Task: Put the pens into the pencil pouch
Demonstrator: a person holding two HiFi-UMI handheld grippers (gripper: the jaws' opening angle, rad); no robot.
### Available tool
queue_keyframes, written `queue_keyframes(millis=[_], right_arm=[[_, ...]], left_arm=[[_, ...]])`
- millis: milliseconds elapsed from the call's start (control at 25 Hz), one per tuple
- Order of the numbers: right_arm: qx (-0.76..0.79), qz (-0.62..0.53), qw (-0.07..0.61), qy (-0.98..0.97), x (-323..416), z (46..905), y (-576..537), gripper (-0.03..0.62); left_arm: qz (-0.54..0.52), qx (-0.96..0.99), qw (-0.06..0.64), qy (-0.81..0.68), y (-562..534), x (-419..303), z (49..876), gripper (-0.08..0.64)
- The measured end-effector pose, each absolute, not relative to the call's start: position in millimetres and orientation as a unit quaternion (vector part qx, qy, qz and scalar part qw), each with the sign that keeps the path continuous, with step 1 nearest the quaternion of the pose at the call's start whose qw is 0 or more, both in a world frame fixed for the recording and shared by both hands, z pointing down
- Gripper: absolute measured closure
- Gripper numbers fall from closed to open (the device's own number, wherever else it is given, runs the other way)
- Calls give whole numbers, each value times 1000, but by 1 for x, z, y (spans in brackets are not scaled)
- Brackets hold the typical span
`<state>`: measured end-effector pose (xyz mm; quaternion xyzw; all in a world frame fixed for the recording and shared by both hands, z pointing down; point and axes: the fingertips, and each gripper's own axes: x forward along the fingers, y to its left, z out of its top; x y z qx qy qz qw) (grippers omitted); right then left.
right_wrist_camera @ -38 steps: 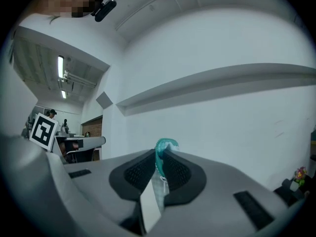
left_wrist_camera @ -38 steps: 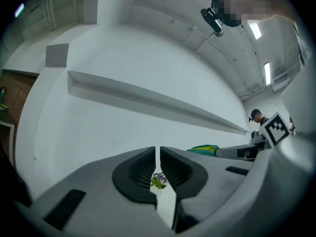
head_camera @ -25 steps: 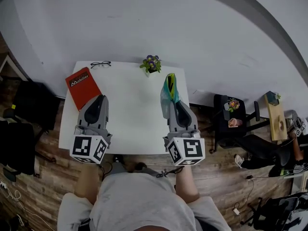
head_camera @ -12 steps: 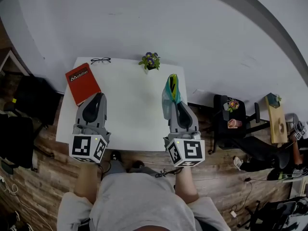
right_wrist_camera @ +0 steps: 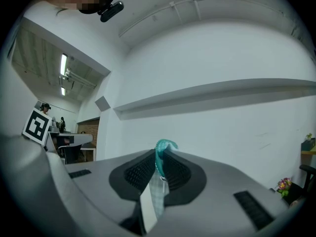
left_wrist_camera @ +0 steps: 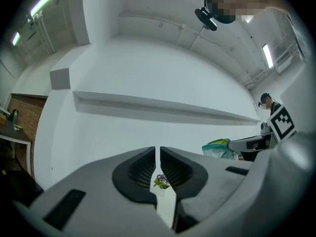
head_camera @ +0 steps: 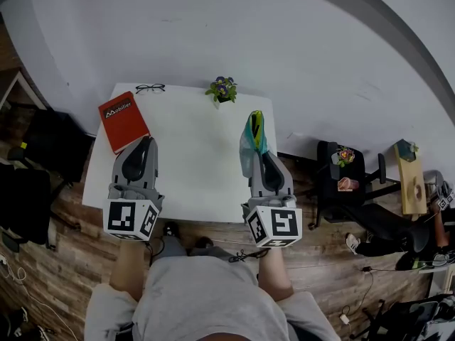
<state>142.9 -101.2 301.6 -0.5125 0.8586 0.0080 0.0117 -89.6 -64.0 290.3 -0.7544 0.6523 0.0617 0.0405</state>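
Observation:
My right gripper (head_camera: 255, 150) is shut on a teal and yellow pencil pouch (head_camera: 252, 135), which sticks out past its jaws above the right side of the white table (head_camera: 192, 162). In the right gripper view the pouch's teal fabric (right_wrist_camera: 165, 145) is pinched between the pads and curls over the tips. My left gripper (head_camera: 147, 143) hovers over the table's left part. Its jaws stand together with only a thin slit and nothing between them (left_wrist_camera: 158, 150). From the left gripper view the pouch (left_wrist_camera: 219, 148) shows off to the right. No pens are visible.
A red book (head_camera: 122, 121) lies at the table's left edge, with black glasses (head_camera: 149, 88) at the far left corner. A small pot of purple flowers (head_camera: 222, 91) stands at the far edge. A black chair (head_camera: 341, 172) stands right of the table.
Both grippers have drifted only slightly over the table. The pouch stays pinched in the right gripper and the left jaws stay together.

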Motion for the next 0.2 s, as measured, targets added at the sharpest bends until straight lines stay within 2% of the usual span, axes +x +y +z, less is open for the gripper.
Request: queue_keyframes(millis=[200], right_arm=[[-510,8,13,860,145,300,-99,531]], left_arm=[[63,-751,42,656,-60,-88,288,510]])
